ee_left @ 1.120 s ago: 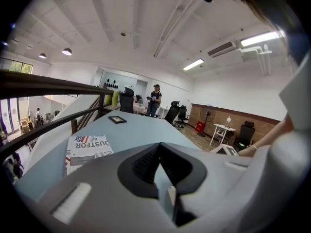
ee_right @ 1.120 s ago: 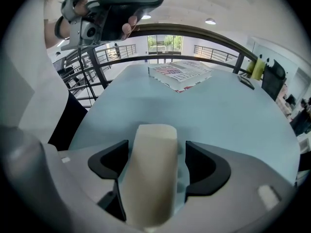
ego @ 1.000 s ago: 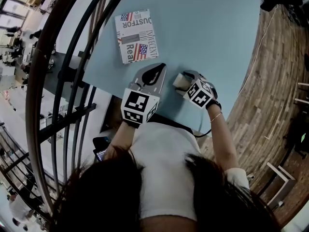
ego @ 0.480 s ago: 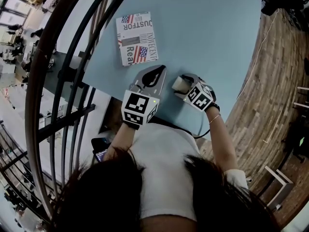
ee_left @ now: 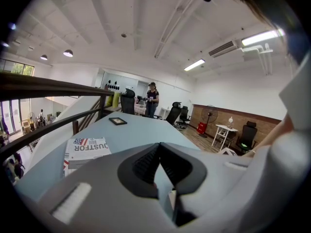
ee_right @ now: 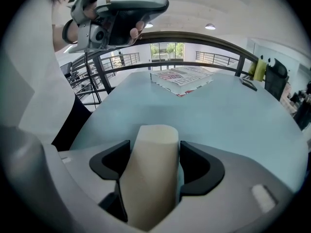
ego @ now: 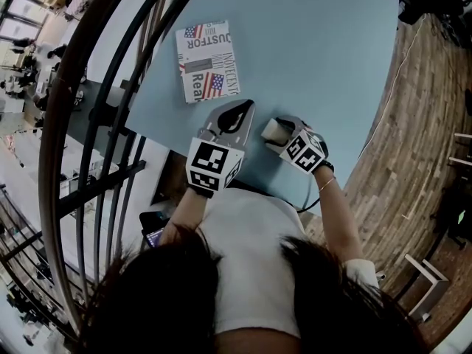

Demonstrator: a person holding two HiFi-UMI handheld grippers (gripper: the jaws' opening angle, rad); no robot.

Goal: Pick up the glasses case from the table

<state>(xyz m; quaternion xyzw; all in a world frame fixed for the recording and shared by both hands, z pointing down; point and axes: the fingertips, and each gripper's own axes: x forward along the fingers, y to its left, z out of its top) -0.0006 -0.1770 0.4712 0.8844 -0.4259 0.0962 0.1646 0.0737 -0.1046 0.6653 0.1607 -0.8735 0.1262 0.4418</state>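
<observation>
Brick wall, black railing, ceiling strip lights.

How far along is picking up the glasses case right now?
Done: the right gripper is shut on the cream glasses case. In hand: the lift, though I can't tell whether the case has left the blue table. Left: raising it clearly off. The left gripper is shut and empty.
</observation>
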